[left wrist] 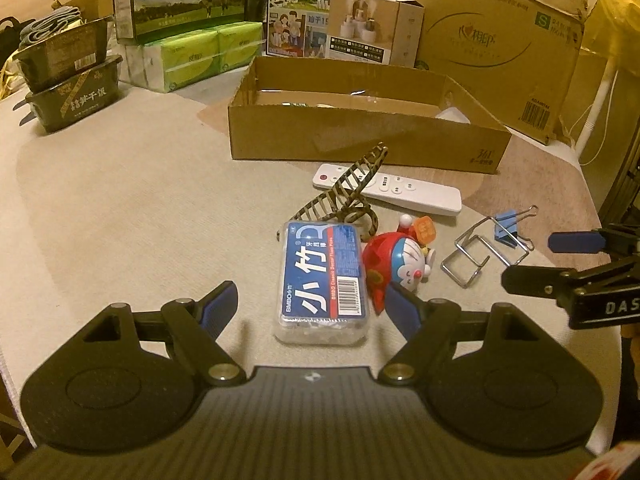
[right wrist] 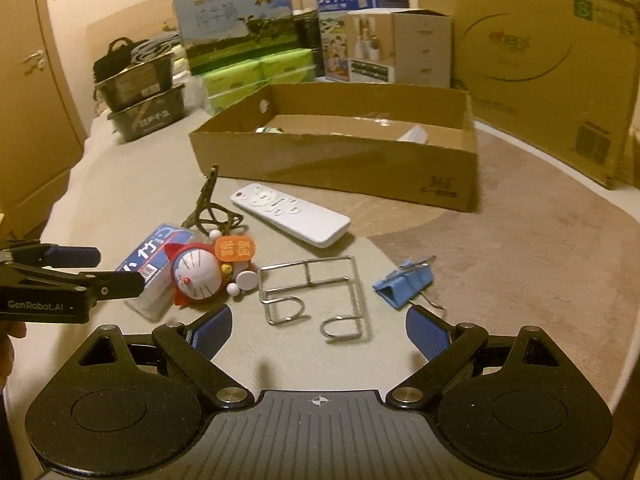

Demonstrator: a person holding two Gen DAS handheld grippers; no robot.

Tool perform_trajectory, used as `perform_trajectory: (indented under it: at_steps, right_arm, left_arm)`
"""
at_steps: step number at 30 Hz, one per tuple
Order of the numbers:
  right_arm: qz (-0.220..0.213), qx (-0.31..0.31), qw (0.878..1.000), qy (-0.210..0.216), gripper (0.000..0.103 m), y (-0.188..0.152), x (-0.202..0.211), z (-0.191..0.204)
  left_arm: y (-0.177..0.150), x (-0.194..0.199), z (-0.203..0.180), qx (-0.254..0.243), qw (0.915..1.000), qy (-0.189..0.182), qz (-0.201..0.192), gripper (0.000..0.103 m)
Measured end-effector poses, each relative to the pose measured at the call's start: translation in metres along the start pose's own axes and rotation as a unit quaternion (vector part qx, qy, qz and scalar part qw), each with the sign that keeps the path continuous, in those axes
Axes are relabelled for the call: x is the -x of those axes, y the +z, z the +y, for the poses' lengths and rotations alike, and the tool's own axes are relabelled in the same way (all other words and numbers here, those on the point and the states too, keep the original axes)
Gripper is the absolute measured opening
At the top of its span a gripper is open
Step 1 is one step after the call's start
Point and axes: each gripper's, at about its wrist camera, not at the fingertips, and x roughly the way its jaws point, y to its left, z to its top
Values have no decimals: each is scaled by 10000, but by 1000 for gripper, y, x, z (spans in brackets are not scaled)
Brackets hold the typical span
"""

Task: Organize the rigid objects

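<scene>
Here the left gripper hovers with fingers spread wide on either side of the dental floss pick box, holding nothing. The right gripper is likewise wide and empty — just before the wire double hook, with the blue binder clip to its right. A Doraemon figurine touches the floss box; a hair claw clip leans over the white remote, all lying before the shallow cardboard box.
</scene>
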Motion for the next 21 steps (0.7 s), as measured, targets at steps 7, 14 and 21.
perform_trajectory:
  at_steps: [7, 14, 21]
  right_arm:
    - [63, 75, 9999, 40, 93, 4, -22, -3]
    - [92, 167, 9998, 72, 93, 8, -37, -4]
    - [38, 320, 9994, 98, 84, 12, -42, 1]
  left_arm:
    - [1, -9, 2, -15, 10000, -56, 15, 78]
    - [3, -16, 2, -70, 10000, -34, 0, 76]
    - [4, -21, 3, -80, 9999, -76, 21, 74]
